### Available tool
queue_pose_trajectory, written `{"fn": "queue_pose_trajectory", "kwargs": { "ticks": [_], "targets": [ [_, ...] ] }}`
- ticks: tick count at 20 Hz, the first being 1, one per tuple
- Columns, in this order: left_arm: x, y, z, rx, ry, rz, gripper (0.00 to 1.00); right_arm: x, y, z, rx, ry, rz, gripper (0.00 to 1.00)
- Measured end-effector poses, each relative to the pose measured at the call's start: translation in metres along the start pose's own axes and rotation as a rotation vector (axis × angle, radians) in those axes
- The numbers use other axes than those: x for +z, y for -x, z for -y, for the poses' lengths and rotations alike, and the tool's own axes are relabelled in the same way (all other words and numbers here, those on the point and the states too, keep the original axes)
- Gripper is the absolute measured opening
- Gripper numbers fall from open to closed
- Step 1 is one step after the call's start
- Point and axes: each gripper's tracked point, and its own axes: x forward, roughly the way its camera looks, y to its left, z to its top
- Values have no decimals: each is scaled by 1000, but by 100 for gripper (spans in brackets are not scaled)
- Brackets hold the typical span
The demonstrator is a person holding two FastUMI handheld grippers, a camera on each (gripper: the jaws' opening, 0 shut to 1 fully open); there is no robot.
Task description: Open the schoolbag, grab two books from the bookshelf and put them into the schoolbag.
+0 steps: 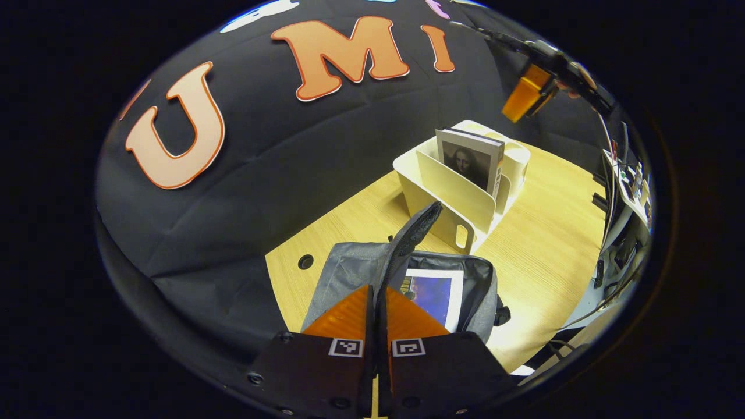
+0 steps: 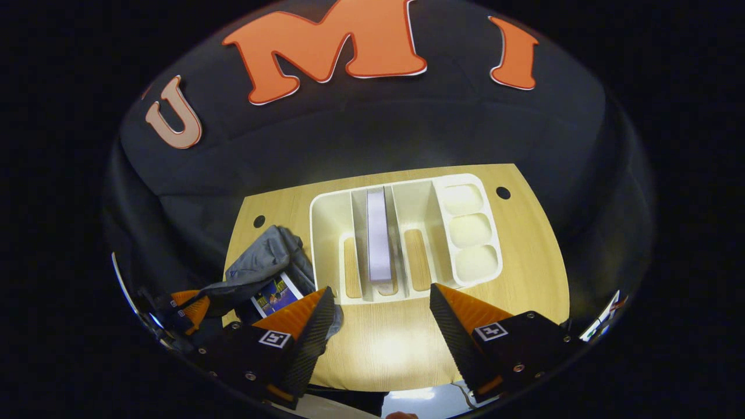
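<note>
The grey schoolbag lies open on the wooden table, with a blue-covered book inside it. My left gripper is shut on the bag's flap and holds it up. Behind the bag stands the white bookshelf with a portrait-covered book upright in it. My right gripper is open, above the table's front and just short of that book in the shelf. To its left are the bag, the book inside and the left gripper.
The wooden table has cable holes at its back corners. The shelf's right side has three round-cornered cups. The black cloth wall rises right behind the table. Cables and gear stand beyond the table's right edge.
</note>
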Motion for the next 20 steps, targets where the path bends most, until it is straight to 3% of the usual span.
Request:
{"fn": "queue_pose_trajectory", "kwargs": {
  "ticks": [3, 12, 14, 17, 20],
  "targets": [
    [-1, 2, -5, 7, 15, -7, 4, 20, -43, 5, -58, 43, -64, 99],
    [-1, -2, -11, -1, 10, -30, 4, 21, -132, 1, -81, 26, -244, 99],
    [0, -4, -13, 6, 6, -33, 4, 24, -141, 6, -94, 9, -259, 93],
    [-1, -7, -13, 3, 14, -40, 4, 20, -151, 8, -97, 8, -276, 72],
    [0, -9, -16, 3, 6, -39, 4, 16, -156, 4, -90, 14, -293, 64]
  ]
}}
